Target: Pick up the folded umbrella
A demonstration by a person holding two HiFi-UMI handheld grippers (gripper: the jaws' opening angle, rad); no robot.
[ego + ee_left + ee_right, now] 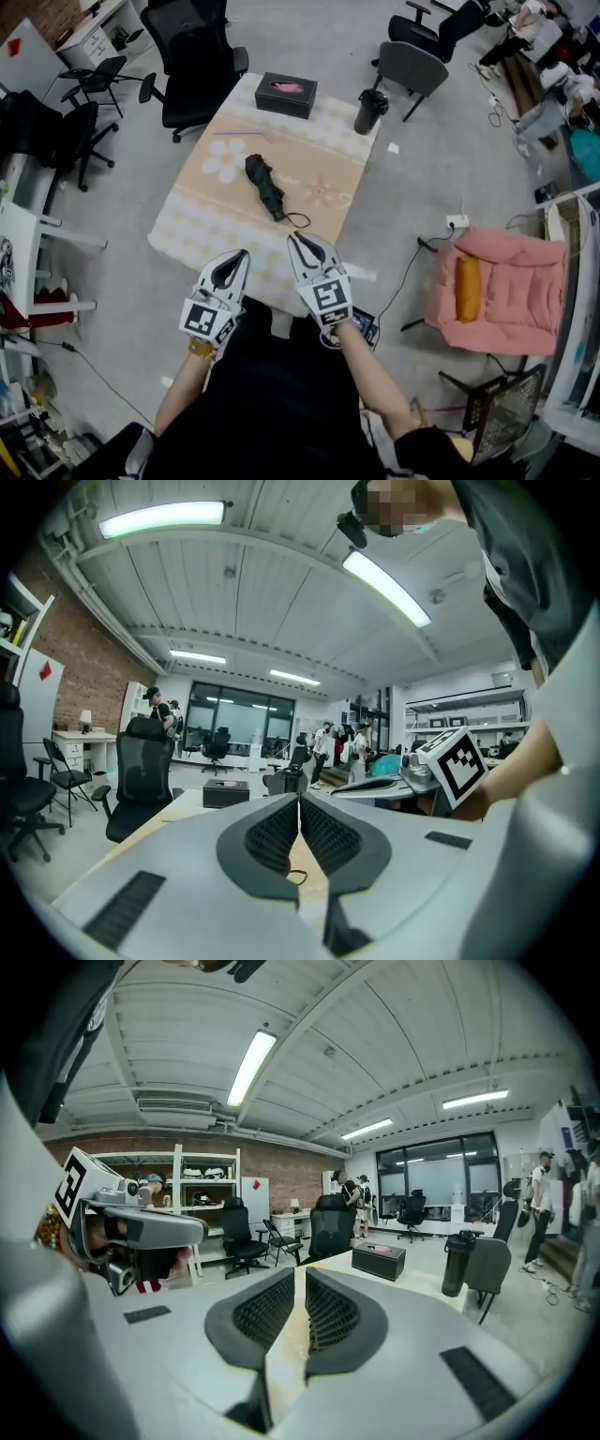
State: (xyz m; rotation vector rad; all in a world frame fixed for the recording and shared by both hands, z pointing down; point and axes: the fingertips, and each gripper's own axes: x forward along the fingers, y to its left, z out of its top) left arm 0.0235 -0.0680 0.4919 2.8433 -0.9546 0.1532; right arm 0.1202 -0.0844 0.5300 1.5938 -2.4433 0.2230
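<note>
Status: approach stage, no contact made.

The left hand-held gripper [242,256] has its jaws fully together with nothing between them. The right hand-held gripper [295,240] is likewise closed and empty. Both are held over the near edge of the counter [202,211], side by side and pointing forward.

The folded umbrella [265,187] lies flat on the counter ahead of both sets of tips and clear of them. It lies at a slant, and its wrist loop [298,221] is the part closest to the right hand-held gripper. A tissue box [286,95] and a dark bottle [370,111] stand well beyond it at the far edge.

Recommendations:
- The right hand-held gripper looks better placed to make the pick.
- Part the jaws before arrival, not over the target.
- Turn the wrist so the jaws cross the slanted body squarely.
- Straddle the thick middle of the bundle. Avoid the loop, which would leave the umbrella dangling.
- Close firmly, as the fabric will likely compress before the shaft is felt.
</note>
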